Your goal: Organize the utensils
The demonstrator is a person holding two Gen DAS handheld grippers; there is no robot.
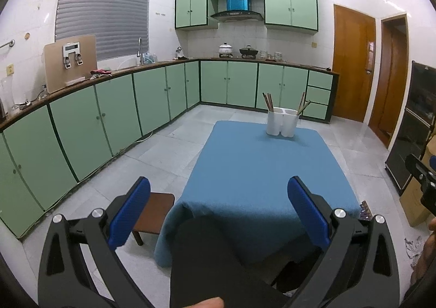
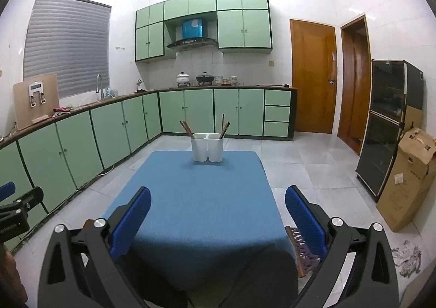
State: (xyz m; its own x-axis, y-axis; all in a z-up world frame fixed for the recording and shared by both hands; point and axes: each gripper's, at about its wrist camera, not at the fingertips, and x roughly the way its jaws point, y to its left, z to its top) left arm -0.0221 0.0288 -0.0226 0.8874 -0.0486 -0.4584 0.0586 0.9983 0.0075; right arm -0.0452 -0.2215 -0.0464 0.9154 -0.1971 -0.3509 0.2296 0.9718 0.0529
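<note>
A white two-compartment utensil holder [image 1: 282,122] [image 2: 207,148] stands at the far end of a table under a blue cloth [image 1: 259,169] [image 2: 196,193]. Brown chopsticks [image 1: 268,102] [image 2: 186,127] lean out of its left compartment, and more chopsticks [image 1: 303,104] [image 2: 224,127] lean out of the right one. My left gripper [image 1: 218,193] hovers open over the near end of the table, nothing between its blue pads. My right gripper [image 2: 218,201] is open too, held over the near half of the cloth and far from the holder.
Green cabinets [image 2: 114,128] run along the left and back walls. A wooden stool [image 1: 154,212] sits by the table's near left corner. A dark display cabinet [image 2: 387,122] and a cardboard box [image 2: 406,177] stand on the right. A person's dark trouser leg [image 1: 218,261] fills the bottom.
</note>
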